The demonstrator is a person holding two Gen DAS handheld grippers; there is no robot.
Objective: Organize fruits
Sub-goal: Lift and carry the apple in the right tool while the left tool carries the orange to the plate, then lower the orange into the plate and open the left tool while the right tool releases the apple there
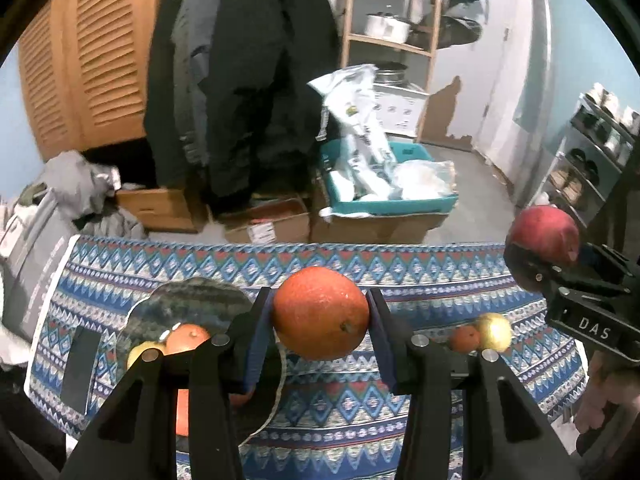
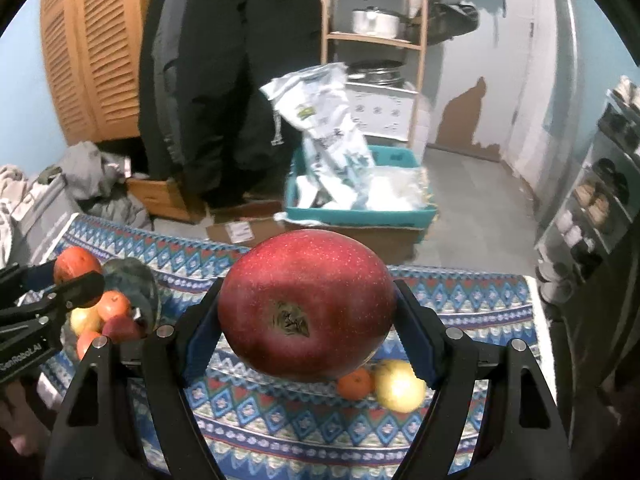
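An orange (image 1: 320, 314) is clamped in the left gripper (image 1: 320, 320), an apple (image 2: 306, 304) in the right gripper (image 2: 308, 320), bowl (image 1: 200, 300) at nine o'clock.

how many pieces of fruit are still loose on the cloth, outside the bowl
2: a small orange and a yellow apple, touching, on the patterned cloth below the held red fruit. More may hide behind the jaws.

My left gripper's black fingers (image 1: 224, 364) are hiding much of the dark patterned plate (image 1: 192, 300) lower left, and I'm losing part of the small yellow apple (image 2: 400, 388) behind the right finger.
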